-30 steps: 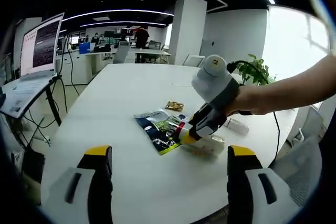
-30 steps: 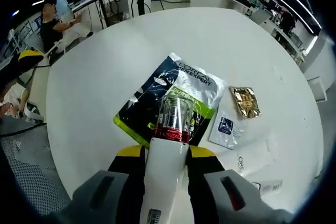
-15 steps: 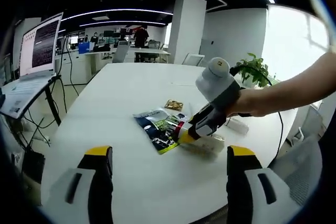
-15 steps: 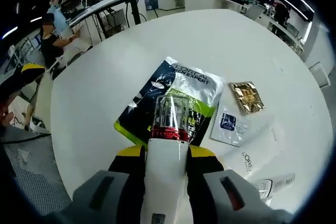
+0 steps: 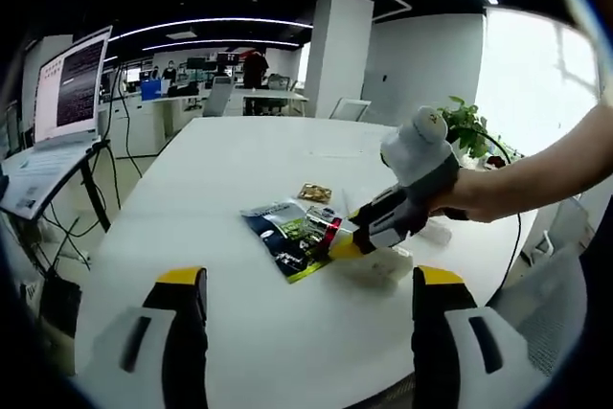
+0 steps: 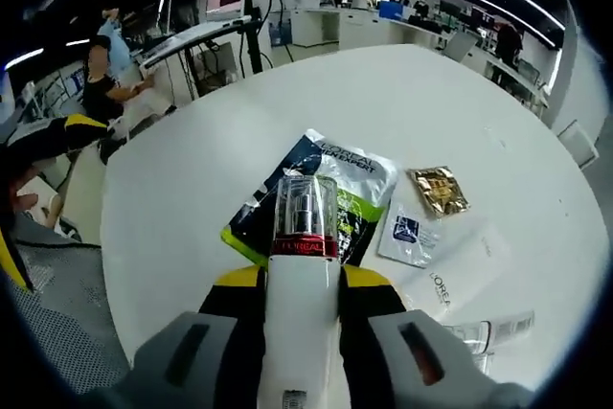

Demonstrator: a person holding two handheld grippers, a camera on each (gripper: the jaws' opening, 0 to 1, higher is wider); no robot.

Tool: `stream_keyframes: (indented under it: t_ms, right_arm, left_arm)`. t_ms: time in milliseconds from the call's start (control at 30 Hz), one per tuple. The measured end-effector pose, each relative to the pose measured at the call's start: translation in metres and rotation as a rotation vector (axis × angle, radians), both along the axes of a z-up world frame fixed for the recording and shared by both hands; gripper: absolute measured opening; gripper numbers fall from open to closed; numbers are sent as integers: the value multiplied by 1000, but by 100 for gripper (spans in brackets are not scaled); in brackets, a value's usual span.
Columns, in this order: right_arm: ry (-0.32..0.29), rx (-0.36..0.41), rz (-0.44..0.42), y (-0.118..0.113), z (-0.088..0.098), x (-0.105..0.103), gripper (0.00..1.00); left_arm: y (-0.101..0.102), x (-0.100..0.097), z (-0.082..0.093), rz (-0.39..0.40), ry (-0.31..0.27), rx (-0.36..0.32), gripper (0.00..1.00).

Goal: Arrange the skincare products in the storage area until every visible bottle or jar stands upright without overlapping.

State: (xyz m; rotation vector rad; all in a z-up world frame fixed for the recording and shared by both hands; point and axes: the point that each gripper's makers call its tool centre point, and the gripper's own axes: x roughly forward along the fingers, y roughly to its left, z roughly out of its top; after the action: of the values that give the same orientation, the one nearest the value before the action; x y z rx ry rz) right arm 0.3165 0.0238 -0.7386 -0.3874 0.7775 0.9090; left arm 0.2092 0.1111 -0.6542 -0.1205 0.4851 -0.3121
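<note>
Pump bottle (image 6: 305,275): right gripper (image 6: 305,284) pinching its white body, likely for standing upright; left gripper (image 5: 302,289) idling, jaws spread.

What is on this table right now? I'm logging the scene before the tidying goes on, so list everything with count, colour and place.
Pump bottle: one, white with clear cap and red band, gripped in the right gripper.
Large sachet: one, dark blue, white and green, flat on table.
Small sachet: one, white, beside the large one.
Gold sachet: one, beyond the small sachet.
Flat white cartons: two, table's near edge.
Laptop: one, on a stand.
Left gripper: open, empty.
Right gripper: shut on bottle.
</note>
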Motion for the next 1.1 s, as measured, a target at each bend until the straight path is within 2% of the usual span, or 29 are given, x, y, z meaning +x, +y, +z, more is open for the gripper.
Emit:
stream_keyframes:
  t_ms: [100,267,533,600,767,967,1100]
  right_arm:
    - [-24,24,4,-1,5,1,28]
    - [-51,69,-11,-6,20,-9,27]
    - [-99,138,-22,-7,42,-24,27]
    - [-116,153,-24,-8,47,-28,27]
    - [-161,186,-46,-15,63,-39,27]
    - [-195,227,-68,-22,80,-51,27]
    - [-230,260,-74,-25,99,-62,27]
  left_arm:
    - [-1,1,2,0,-2,-2,80]
    - [-4,-1,7,-12,-2,-10,79]
    - [-16,11,34,-41,-41,-39,78]
    - [-23,13,44,-53,-49,-54,78]
    - [-43,15,53,-91,-36,-137,76]
    - [-64,18,54,-149,-19,-152,74]
    - [-77,20,55,-198,8,-194,72]
